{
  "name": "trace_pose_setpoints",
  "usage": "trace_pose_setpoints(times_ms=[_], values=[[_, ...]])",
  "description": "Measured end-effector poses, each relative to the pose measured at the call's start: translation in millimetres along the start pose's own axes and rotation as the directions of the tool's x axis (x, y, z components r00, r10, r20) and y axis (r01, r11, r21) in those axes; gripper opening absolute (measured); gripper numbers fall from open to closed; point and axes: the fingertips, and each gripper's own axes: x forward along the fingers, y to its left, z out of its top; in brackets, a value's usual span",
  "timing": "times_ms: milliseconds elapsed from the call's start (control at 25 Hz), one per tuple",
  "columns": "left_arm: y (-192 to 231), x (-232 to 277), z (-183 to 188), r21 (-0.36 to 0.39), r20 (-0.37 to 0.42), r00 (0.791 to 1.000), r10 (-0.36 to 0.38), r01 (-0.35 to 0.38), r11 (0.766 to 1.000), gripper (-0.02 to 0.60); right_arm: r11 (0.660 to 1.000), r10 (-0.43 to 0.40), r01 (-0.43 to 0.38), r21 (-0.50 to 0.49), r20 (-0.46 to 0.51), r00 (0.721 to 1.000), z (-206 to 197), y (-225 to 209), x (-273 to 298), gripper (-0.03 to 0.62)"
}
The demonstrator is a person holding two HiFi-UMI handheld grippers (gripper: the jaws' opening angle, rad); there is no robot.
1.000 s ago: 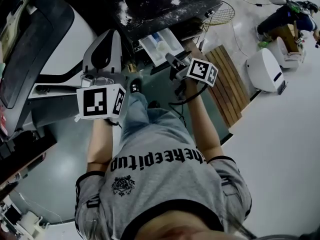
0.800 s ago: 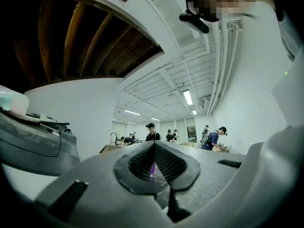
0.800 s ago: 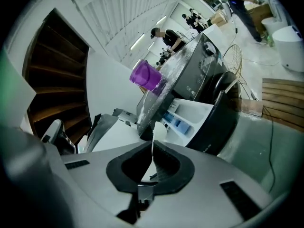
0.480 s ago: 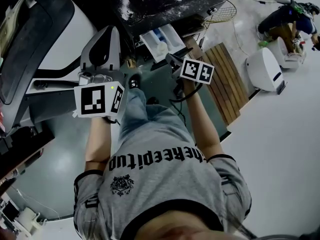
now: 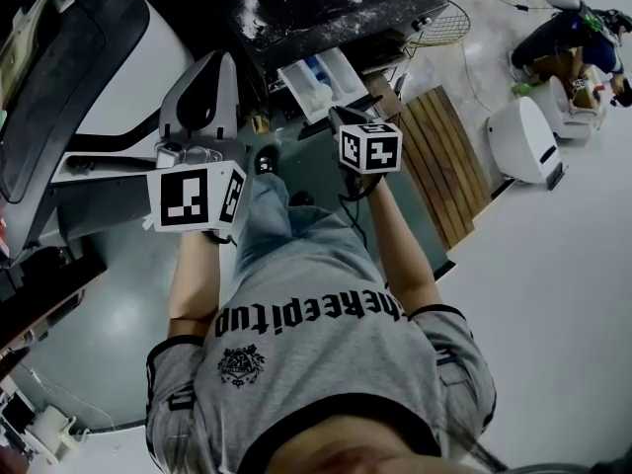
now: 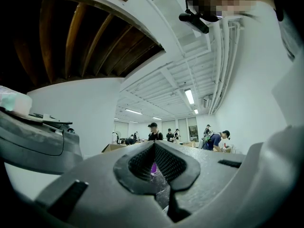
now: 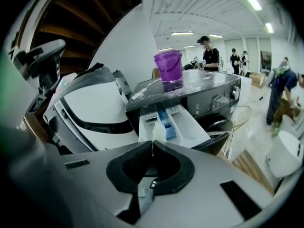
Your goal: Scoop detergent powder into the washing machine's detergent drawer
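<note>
Drawer [image 5: 318,79] is pulled out of the washing machine [image 5: 326,8], front-left of its panel. Its long axis runs out from the front, roughly toward the person.

Key relation: right gripper [image 5: 341,121] is the near one. In the head view its nose sits just beside the drawer's outer end. Left gripper [image 6: 153,151] is well apart, off to the left and further back.

In the right gripper view the drawer [image 7: 190,127] lies straight ahead, just past the jaw tips and slightly right of centre. Blue insert [image 7: 166,122] is in the middle compartment, with an open white compartment on each side.

Fingers:
- Right: pads pressed together, nothing between them.
- Left: also closed down to a slit and holding nothing. The purple fleck in the slit is probably the bucket seen through the gap, but it's too small to be sure.

Powder source looks like the purple bucket [image 7: 169,69], on the machine's top above and behind the drawer, with loose powder spilled around it. No scoop in any view; it may be inside the bucket, can't tell.

My read: scooping hasn't started. The next move should go up and forward from the right gripper to the bucket, not into the drawer. The return path then drops almost straight down along the drawer's axis. Right side suits both legs; left would have to cross over.
</note>
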Motion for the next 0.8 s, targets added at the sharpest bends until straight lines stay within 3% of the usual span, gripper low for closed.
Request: trace_pose_setpoints(times_ms=[120, 280, 560, 800], values=[[1, 0, 0, -0.001, 0.000, 1.000, 0.002, -0.002, 1.000, 0.003, 0.989, -0.044, 0.042, -0.143, -0.011, 0.999, -1, 2, 0, 0.006], [2, 0, -1, -0.004, -0.003, 1.000, 0.004, -0.004, 1.000, 0.003, 0.939, -0.092, 0.084, -0.333, -0.009, 0.996, -1, 7, 2, 0.006], [3, 0, -1, -0.005, -0.002, 1.000, 0.007, -0.007, 1.000, 0.003, 0.792, -0.166, 0.136, -0.595, 0.005, 0.986, 1, 17, 3, 0.006], [4, -1, -1, -0.007, -0.001, 1.000, 0.007, -0.007, 1.000, 0.003, 0.661, -0.226, 0.178, -0.728, 0.033, 0.973, -1, 21, 4, 0.006]])
